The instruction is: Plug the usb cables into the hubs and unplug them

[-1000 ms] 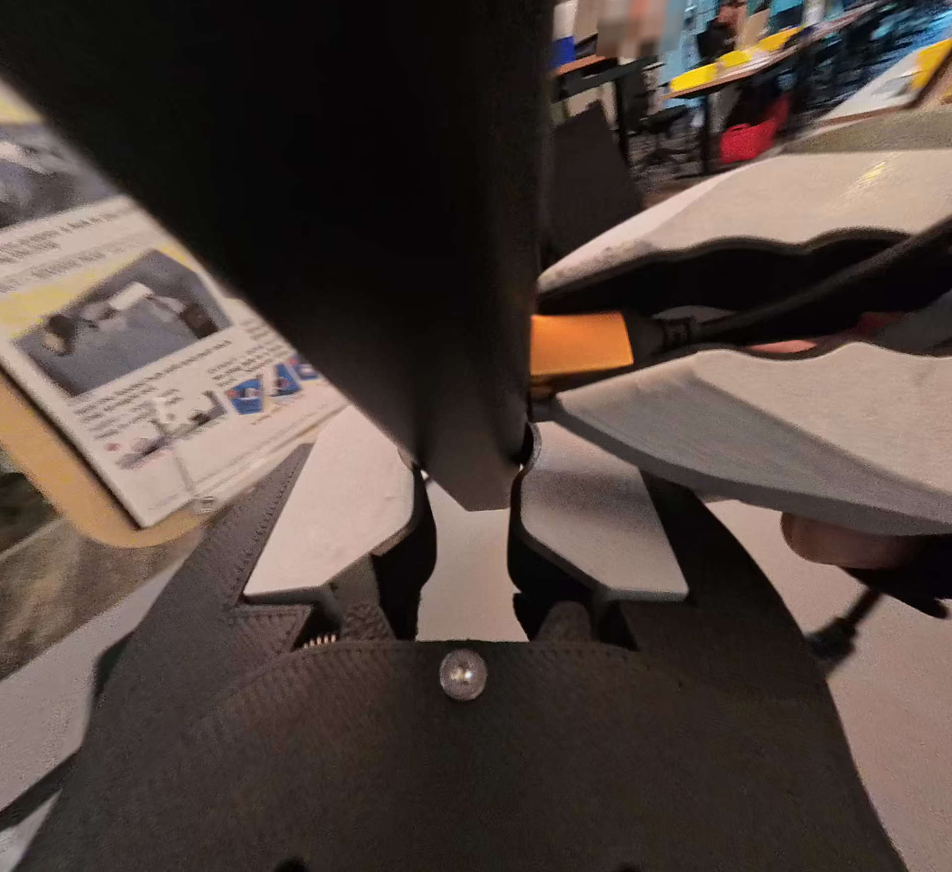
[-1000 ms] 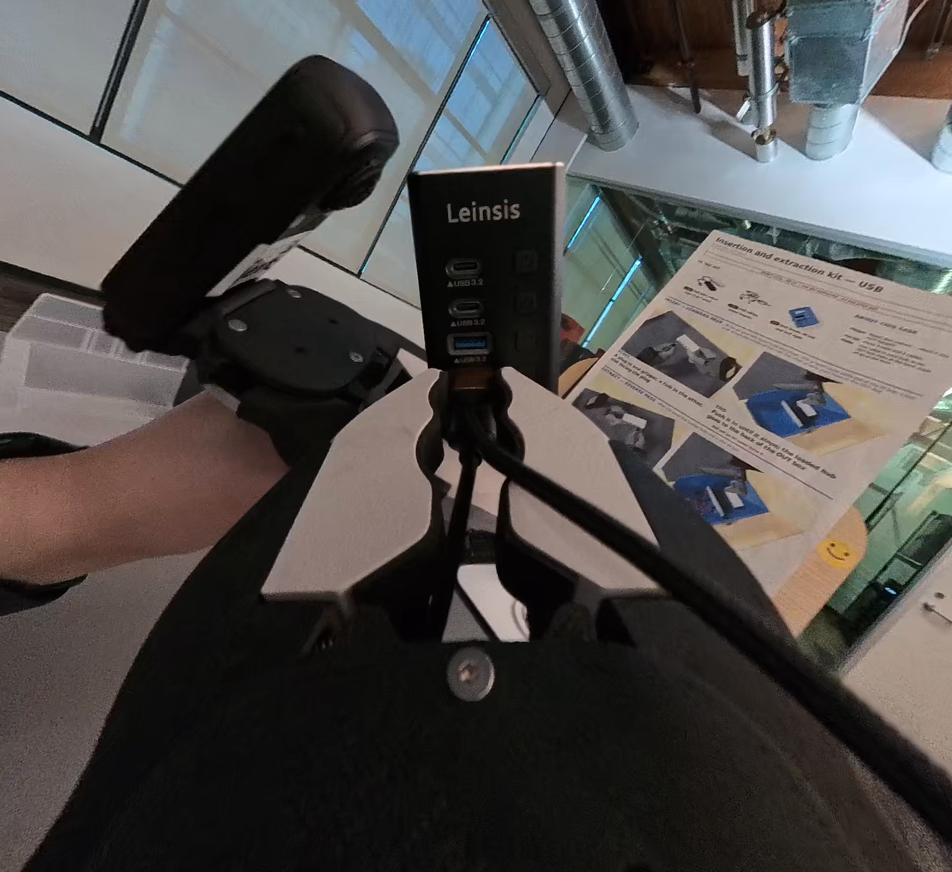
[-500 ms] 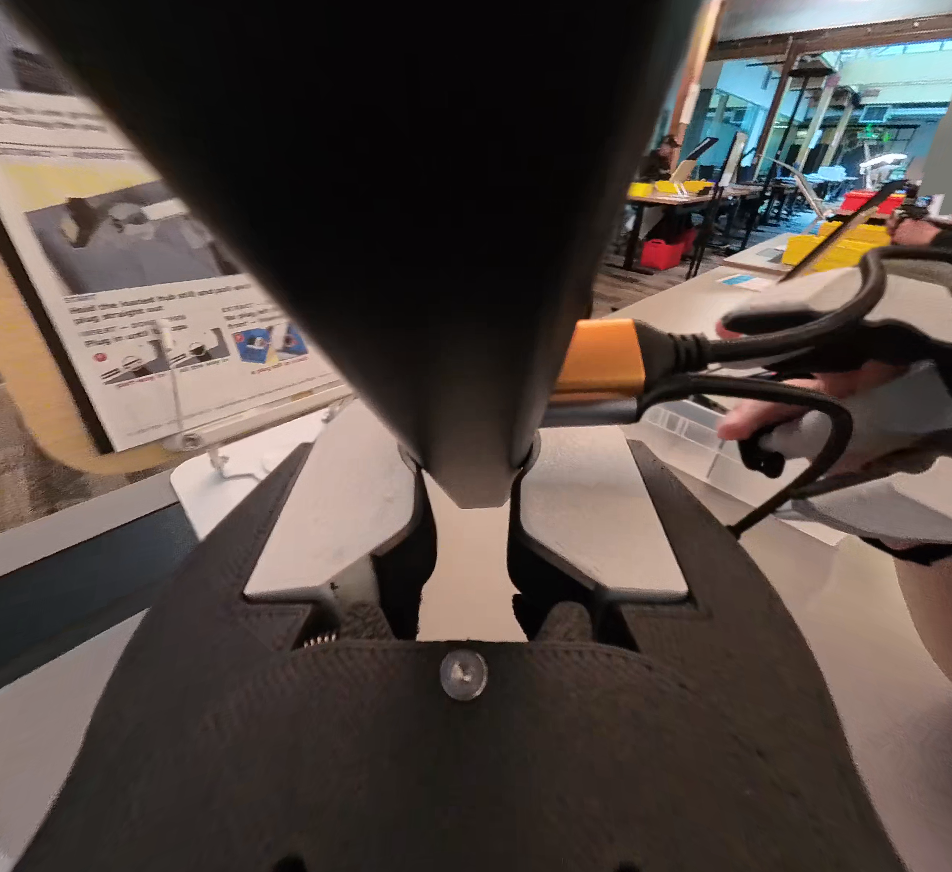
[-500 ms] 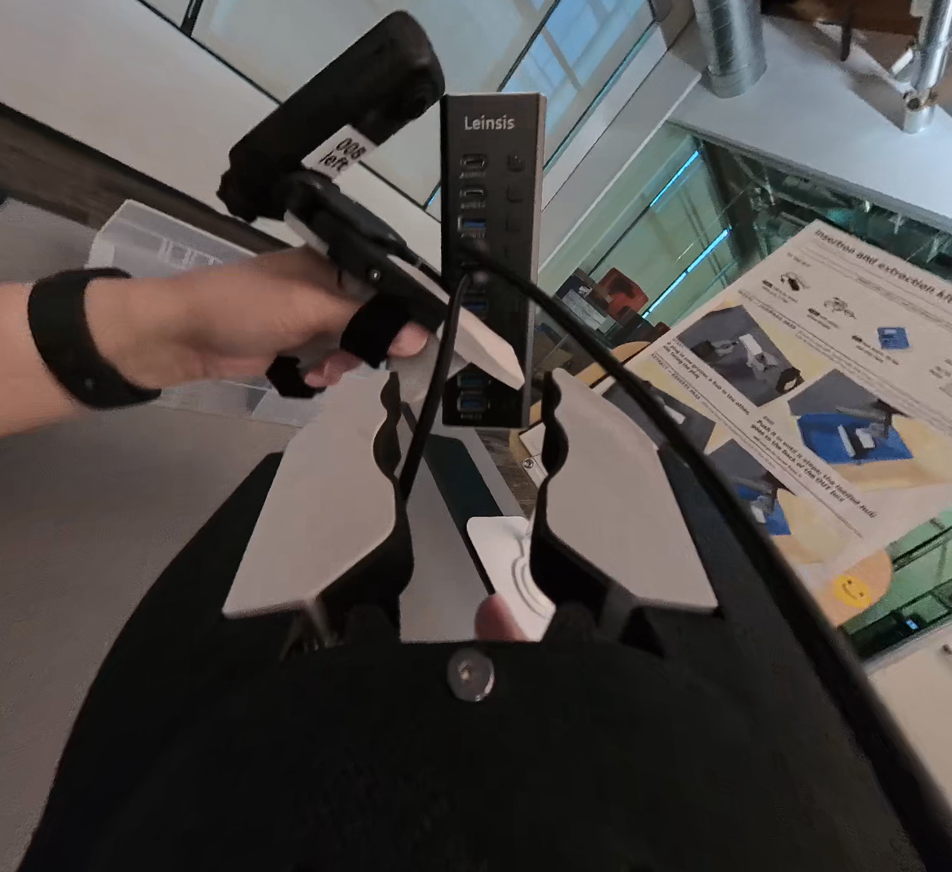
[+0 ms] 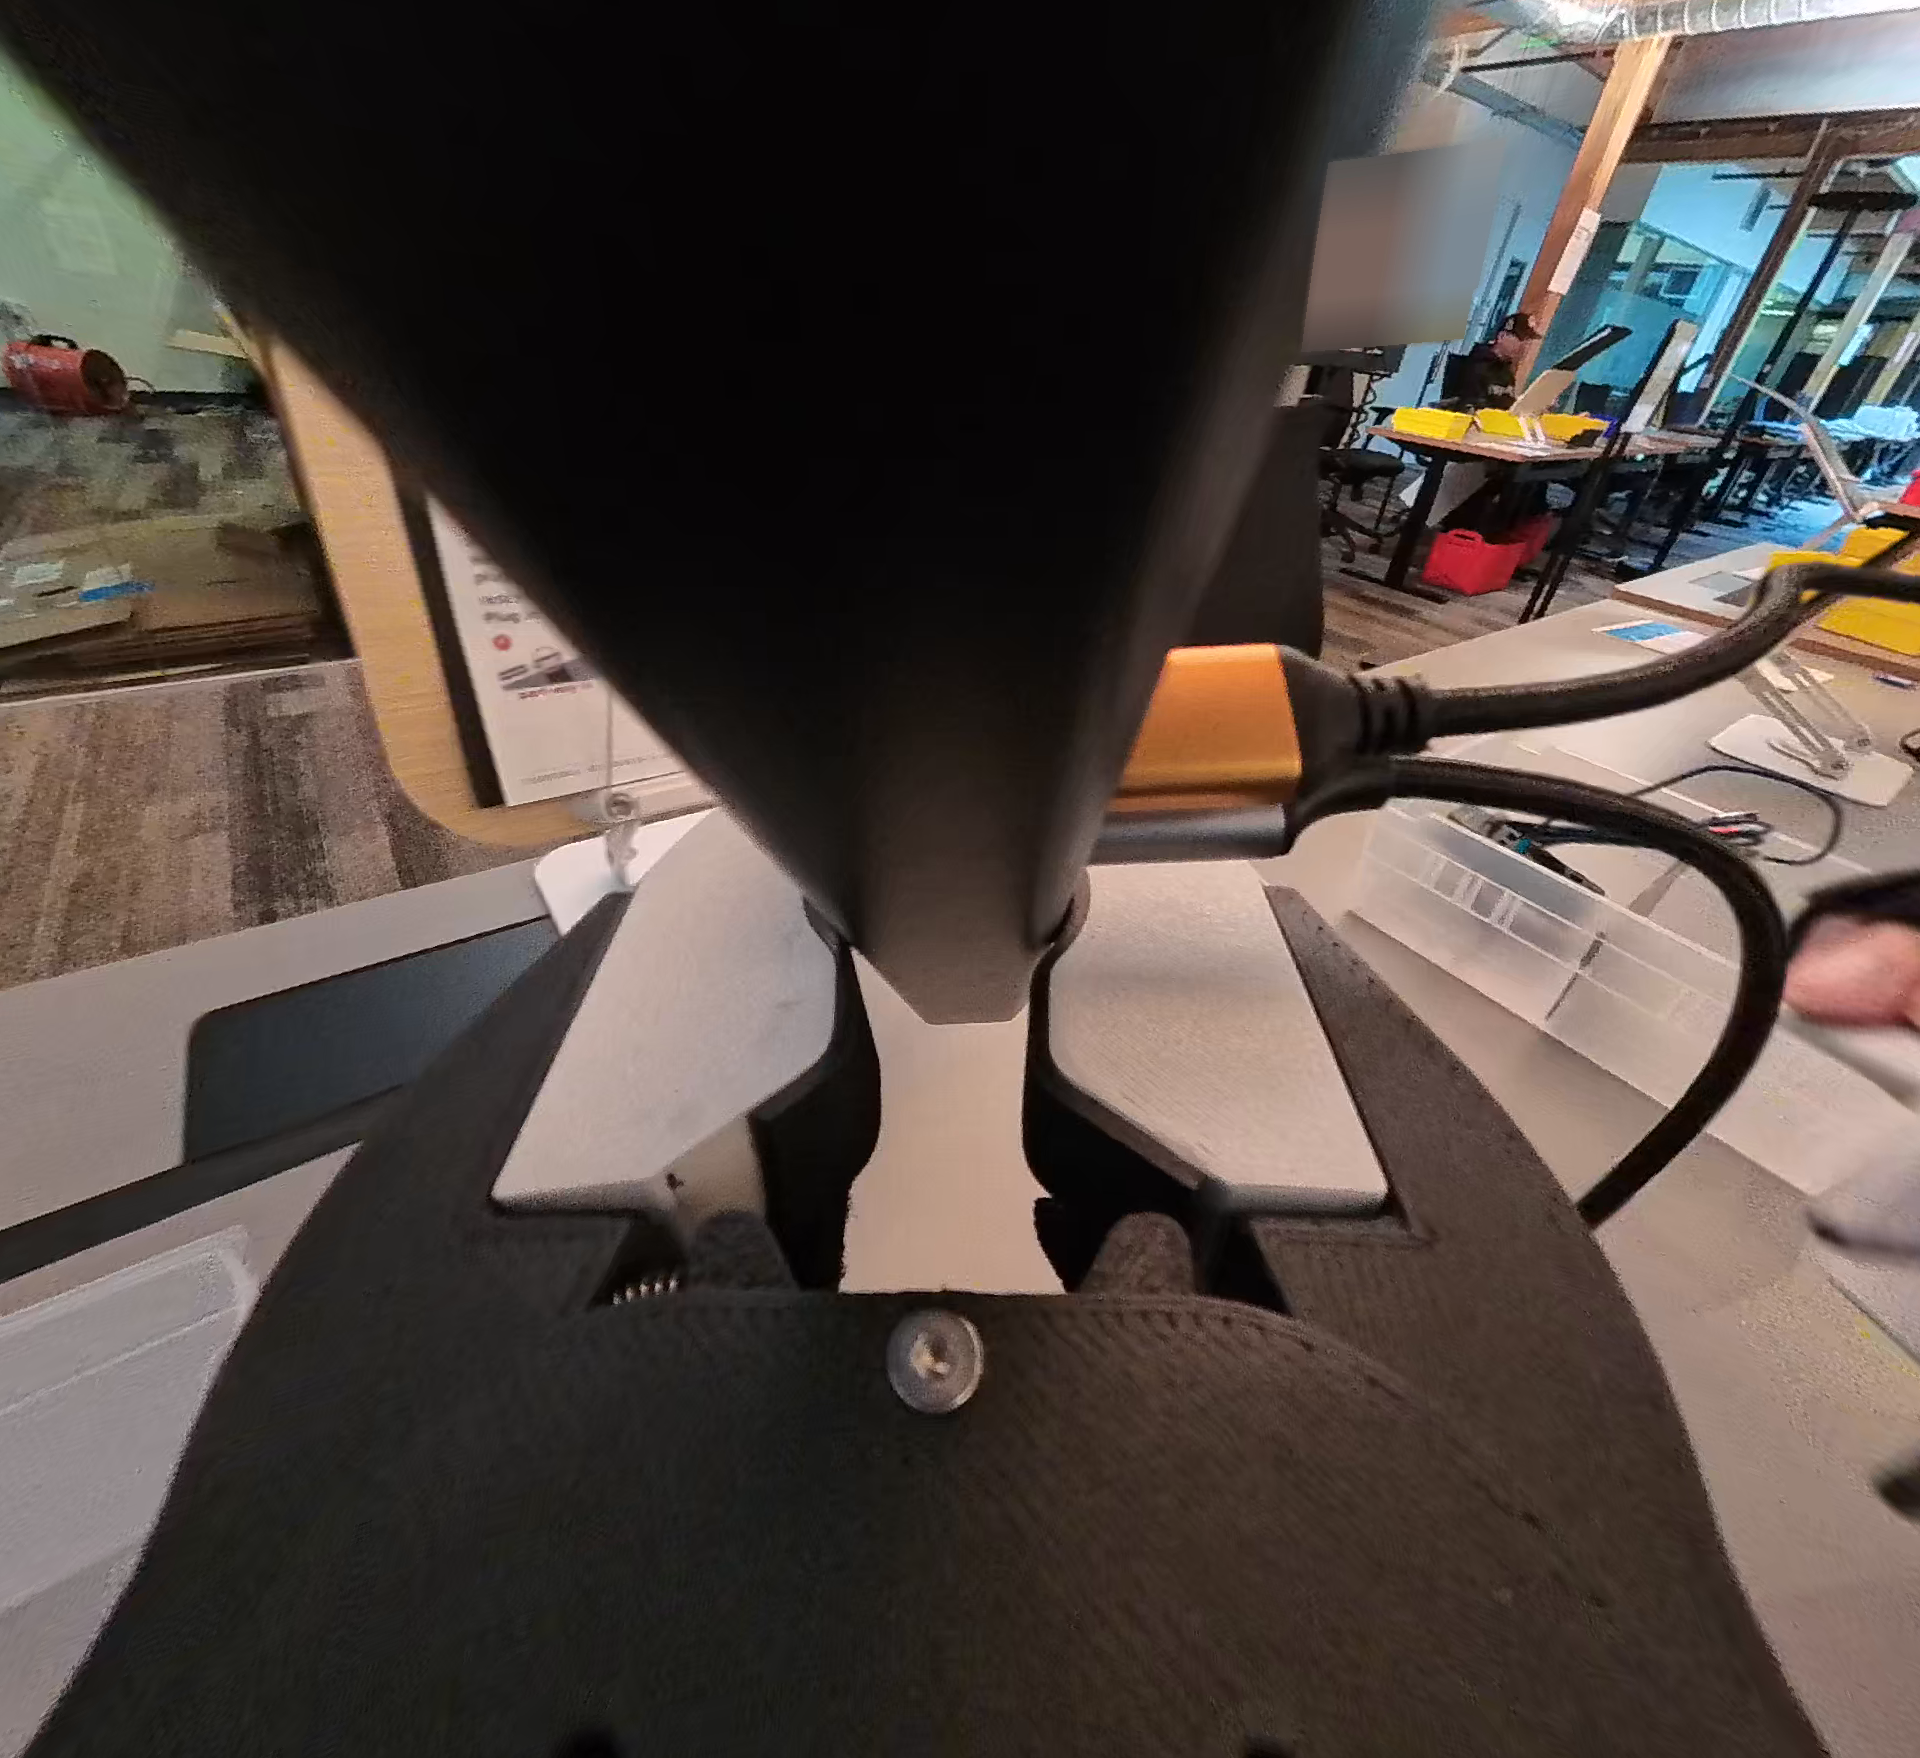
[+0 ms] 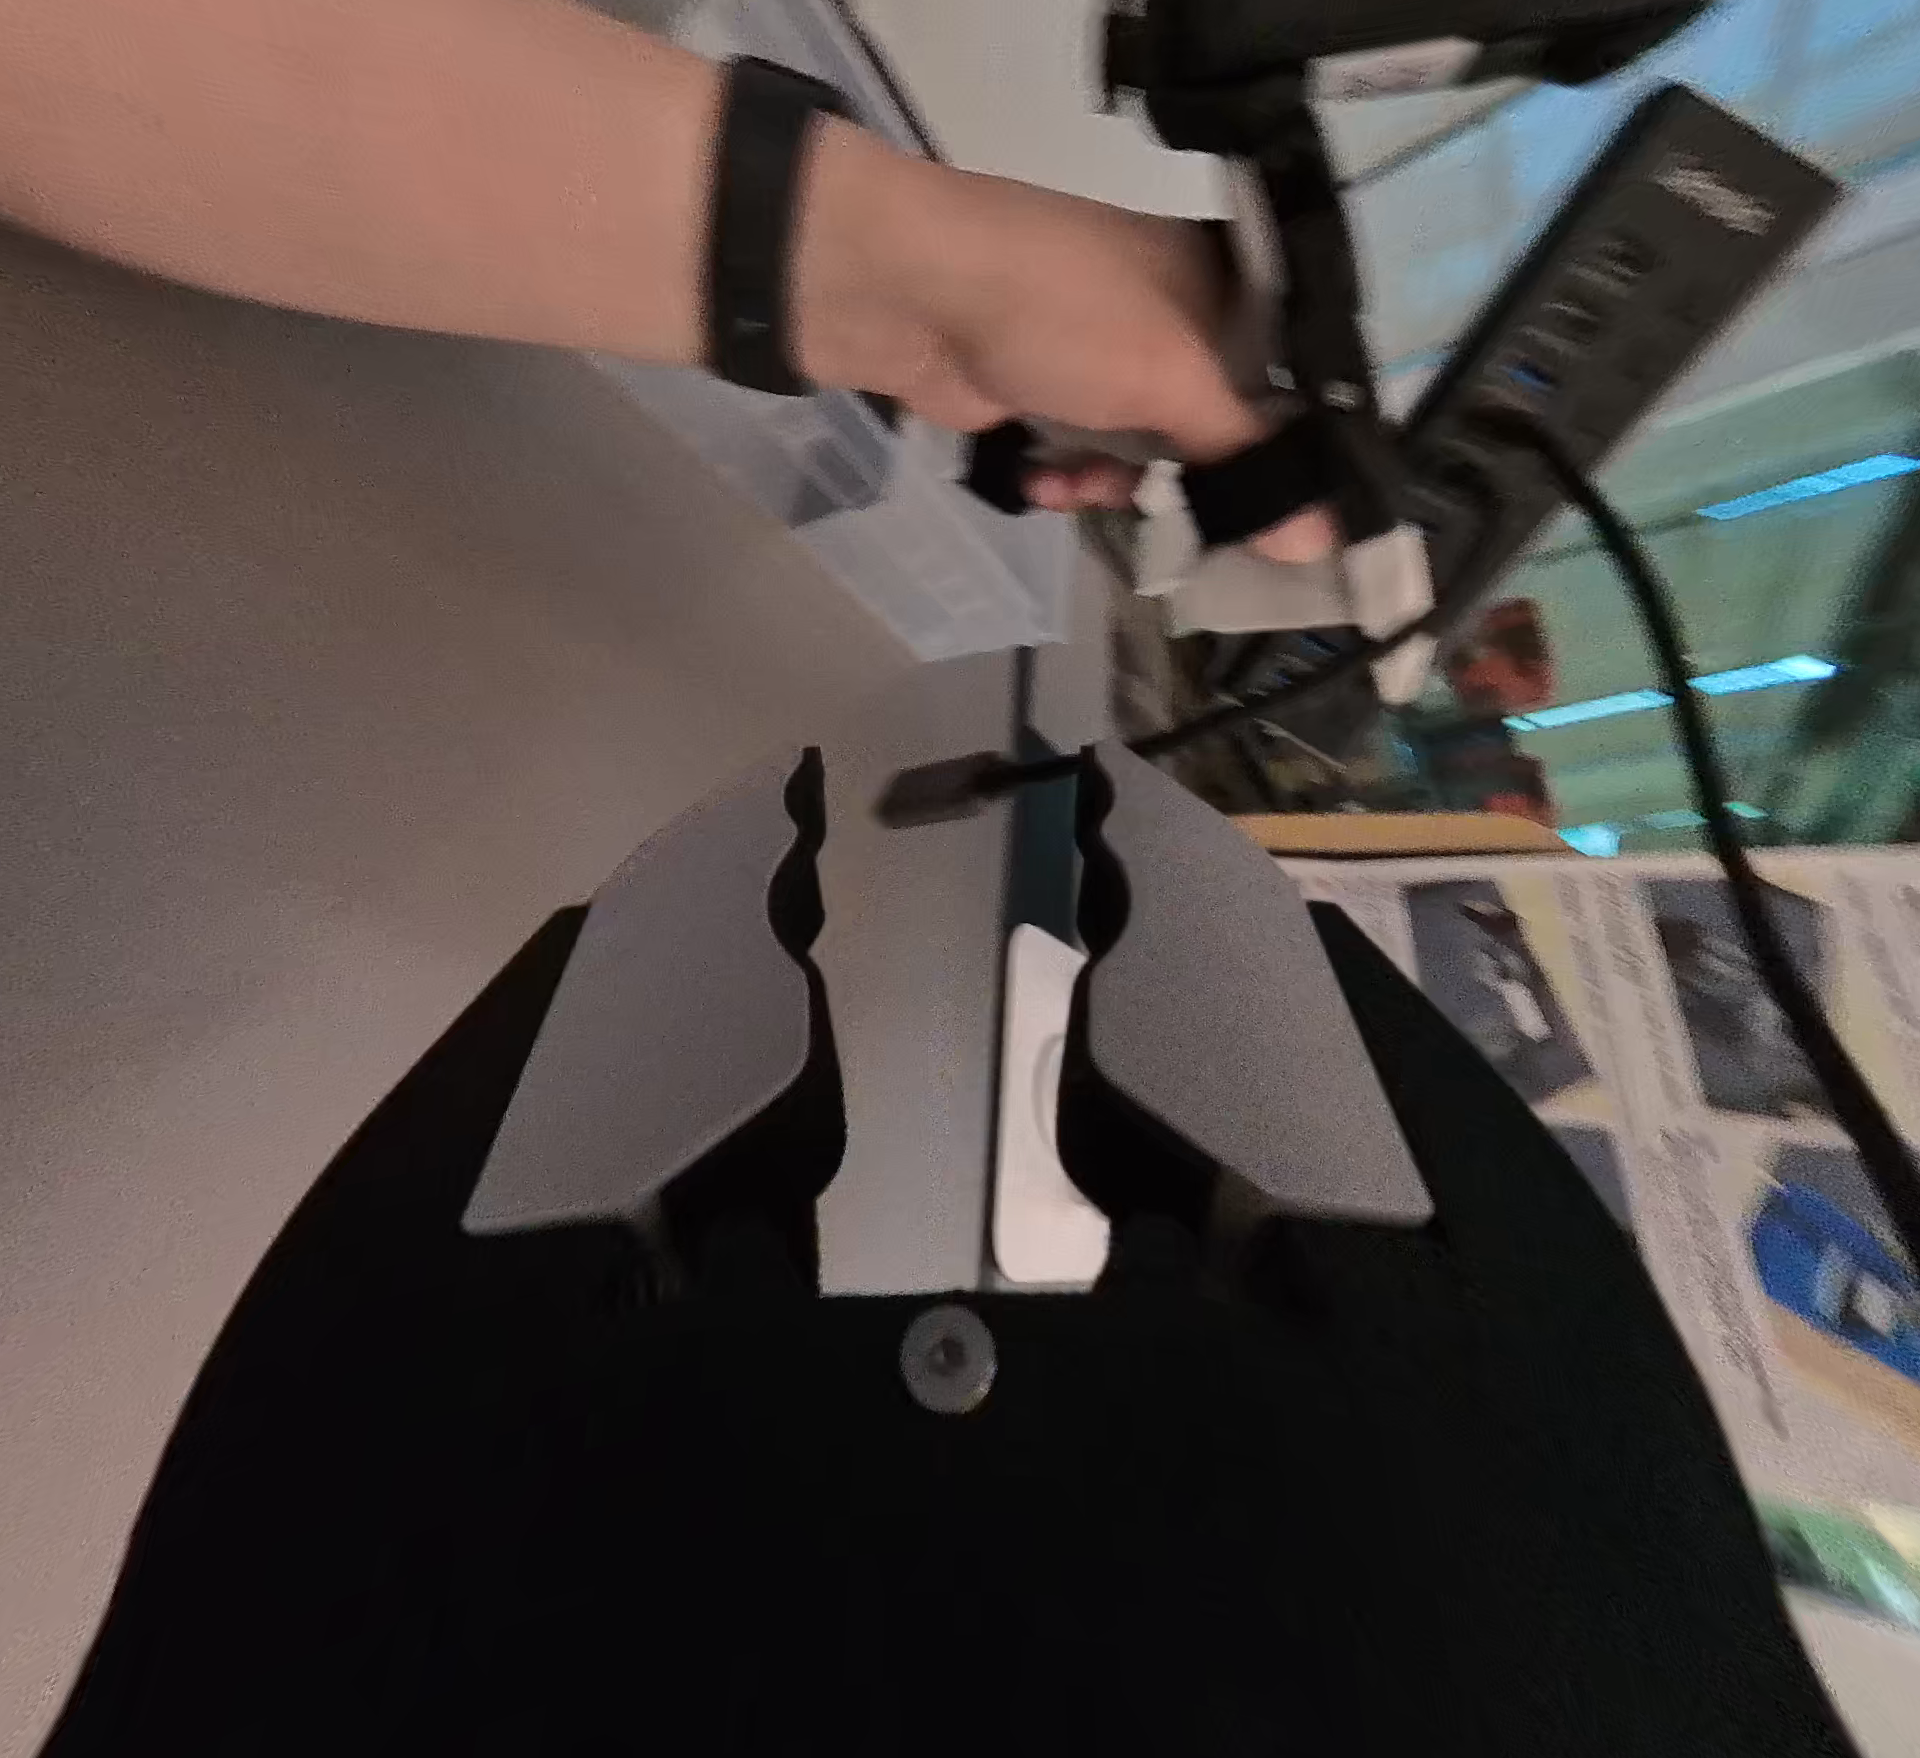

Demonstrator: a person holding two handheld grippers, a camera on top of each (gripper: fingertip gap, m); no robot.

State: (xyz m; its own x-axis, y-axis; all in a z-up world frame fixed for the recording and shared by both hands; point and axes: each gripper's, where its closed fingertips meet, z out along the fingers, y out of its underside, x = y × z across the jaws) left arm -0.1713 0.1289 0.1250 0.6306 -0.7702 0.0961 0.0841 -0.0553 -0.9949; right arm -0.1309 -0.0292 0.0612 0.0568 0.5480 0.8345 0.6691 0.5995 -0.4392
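Right gripper [image 6: 951, 763] has released the orange-plug cable [image 5: 1210, 732], apparently seated in the USB hub [image 5: 727, 254]; fingers spread, empty. Left gripper [image 5: 940, 919] clamps the hub.

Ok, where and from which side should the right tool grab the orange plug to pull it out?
Grip the orange plug on its two flat faces, short of the black strain relief. Come in from the cable side, along the plug's axis: it juts straight out of the hub, which the left tool clamps, and that shell looks rigid.

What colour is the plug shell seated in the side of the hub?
Orange, on the plug shell with a black cable; clearest in the left wrist view.
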